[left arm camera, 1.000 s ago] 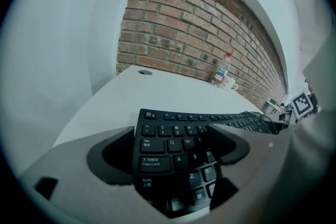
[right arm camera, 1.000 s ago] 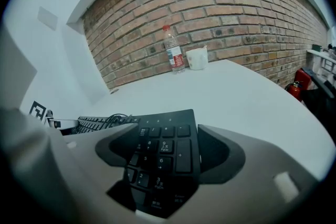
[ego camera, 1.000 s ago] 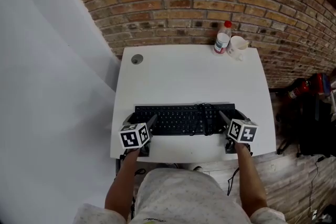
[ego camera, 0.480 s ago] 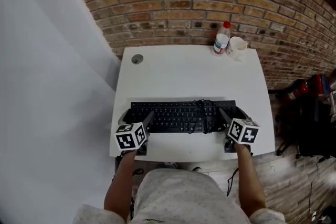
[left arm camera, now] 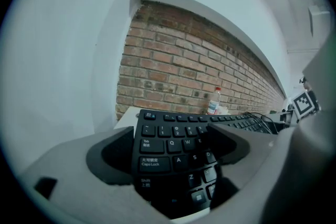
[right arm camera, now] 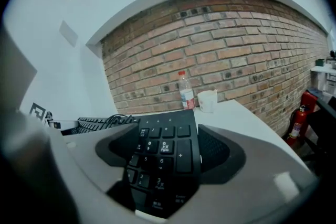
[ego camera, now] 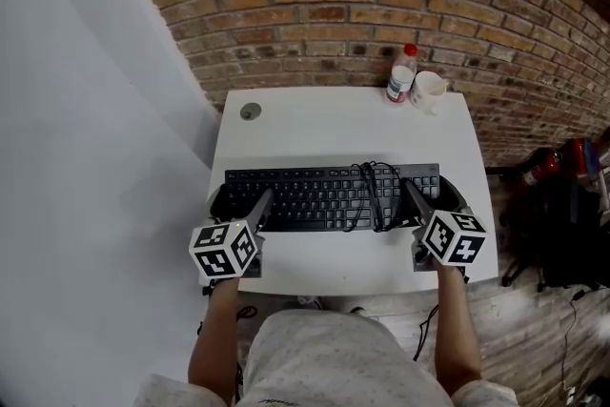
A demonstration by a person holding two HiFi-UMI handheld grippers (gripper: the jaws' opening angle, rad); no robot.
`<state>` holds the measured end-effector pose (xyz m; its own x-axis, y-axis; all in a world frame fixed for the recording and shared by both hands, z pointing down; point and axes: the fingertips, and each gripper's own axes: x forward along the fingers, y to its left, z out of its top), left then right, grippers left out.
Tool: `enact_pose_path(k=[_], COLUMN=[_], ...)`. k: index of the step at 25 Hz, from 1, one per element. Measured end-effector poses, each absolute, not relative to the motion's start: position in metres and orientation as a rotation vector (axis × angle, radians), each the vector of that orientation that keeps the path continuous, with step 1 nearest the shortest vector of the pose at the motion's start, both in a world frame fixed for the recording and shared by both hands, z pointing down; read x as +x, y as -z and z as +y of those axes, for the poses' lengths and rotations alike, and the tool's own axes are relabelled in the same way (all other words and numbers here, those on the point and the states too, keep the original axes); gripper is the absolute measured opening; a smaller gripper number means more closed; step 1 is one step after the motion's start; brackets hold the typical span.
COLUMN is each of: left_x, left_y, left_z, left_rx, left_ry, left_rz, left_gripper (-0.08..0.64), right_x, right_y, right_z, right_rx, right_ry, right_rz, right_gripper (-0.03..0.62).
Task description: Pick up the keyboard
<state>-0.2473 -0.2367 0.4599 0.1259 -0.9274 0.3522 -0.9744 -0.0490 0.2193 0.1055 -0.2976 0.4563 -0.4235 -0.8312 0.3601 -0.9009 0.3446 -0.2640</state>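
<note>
A black keyboard with its cable coiled on top hangs level a little above the white table. My left gripper is shut on the keyboard's left end; in the left gripper view the jaws clamp the keyboard near the Caps Lock key, gripper. My right gripper is shut on the right end; in the right gripper view the number pad of the keyboard sits between the jaws, gripper.
A plastic bottle with a red cap and a white cup stand at the table's far right by the brick wall. A round cable hole is at the far left. A red fire extinguisher is on the floor to the right.
Both grippers have risen with the keyboard held between them; it has come up off the table and now looks larger and farther from the front edge.
</note>
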Motion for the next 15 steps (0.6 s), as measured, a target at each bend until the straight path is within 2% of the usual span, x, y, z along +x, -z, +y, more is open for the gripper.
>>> enact_pose_path(k=[15], left_x=[-0.247], left_y=[-0.349], left_z=[-0.235], left_rx=[2.187], left_ry=[0.033], left_rz=[-1.962], left_gripper=[0.434], right_x=[0.106], right_y=[-0.346], right_z=[-0.293], right_rx=[1.683], right_ry=[-0.405], right_rz=[-2.628], right_gripper=[0.357])
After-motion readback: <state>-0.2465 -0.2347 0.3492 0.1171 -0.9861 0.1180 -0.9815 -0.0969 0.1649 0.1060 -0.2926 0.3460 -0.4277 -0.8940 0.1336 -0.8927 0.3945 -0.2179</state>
